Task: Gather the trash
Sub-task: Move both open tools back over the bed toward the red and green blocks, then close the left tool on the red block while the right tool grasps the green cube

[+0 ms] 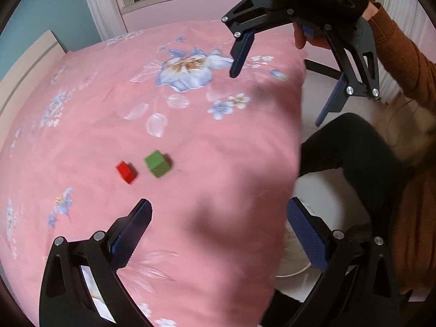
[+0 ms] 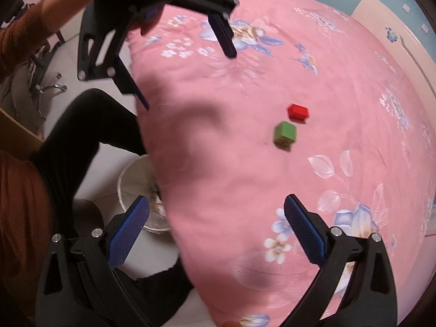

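Observation:
A green cube (image 1: 158,163) and a smaller red block (image 1: 126,172) lie side by side on the pink flowered bedspread (image 1: 95,109). Both show in the right wrist view too, the green cube (image 2: 285,134) and the red block (image 2: 298,112). My left gripper (image 1: 218,218) is open and empty, above the bed's edge, with the blocks ahead and to the left. My right gripper (image 2: 216,209) is open and empty, over the bed edge, and shows from outside in the left view (image 1: 275,98). The left gripper shows in the right view (image 2: 188,79).
A white lined trash bin (image 2: 128,179) stands on the floor beside the bed, partly under the bedspread edge; it also shows in the left view (image 1: 316,190). The person's black-clad leg (image 2: 81,136) is next to it. A chair base (image 2: 46,81) is behind.

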Available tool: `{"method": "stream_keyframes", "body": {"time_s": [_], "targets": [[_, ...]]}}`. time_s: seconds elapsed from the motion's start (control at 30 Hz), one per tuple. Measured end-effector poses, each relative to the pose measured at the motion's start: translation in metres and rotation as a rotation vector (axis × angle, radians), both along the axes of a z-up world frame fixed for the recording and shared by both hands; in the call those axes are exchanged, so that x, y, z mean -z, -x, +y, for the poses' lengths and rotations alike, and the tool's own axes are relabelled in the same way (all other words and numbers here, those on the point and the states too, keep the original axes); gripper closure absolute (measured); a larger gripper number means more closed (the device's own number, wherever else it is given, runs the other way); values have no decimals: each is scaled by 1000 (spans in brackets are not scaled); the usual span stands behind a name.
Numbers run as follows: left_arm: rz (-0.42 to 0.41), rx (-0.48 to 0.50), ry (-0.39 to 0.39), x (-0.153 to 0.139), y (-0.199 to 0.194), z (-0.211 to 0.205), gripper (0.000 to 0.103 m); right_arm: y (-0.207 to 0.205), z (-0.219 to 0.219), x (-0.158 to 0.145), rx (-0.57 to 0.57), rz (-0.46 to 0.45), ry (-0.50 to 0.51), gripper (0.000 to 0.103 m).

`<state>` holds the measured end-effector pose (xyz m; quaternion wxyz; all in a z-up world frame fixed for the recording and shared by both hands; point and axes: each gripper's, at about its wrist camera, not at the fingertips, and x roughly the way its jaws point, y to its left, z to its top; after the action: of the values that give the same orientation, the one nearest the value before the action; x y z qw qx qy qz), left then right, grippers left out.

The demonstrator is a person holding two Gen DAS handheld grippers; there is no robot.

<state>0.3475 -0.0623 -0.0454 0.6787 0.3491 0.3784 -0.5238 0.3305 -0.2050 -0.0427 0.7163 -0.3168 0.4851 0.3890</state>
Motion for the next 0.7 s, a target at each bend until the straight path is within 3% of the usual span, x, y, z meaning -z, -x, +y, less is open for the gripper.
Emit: {"method": "stream_keyframes", "body": {"time_s": [0.23, 0.7], "targets": [[-1, -31, -32, 11, -43, -1, 2, -29, -5, 14, 7, 19, 25, 6], [-50, 30, -53, 39, -99, -7, 2, -84, -2, 41, 12, 58, 29, 6]]}}
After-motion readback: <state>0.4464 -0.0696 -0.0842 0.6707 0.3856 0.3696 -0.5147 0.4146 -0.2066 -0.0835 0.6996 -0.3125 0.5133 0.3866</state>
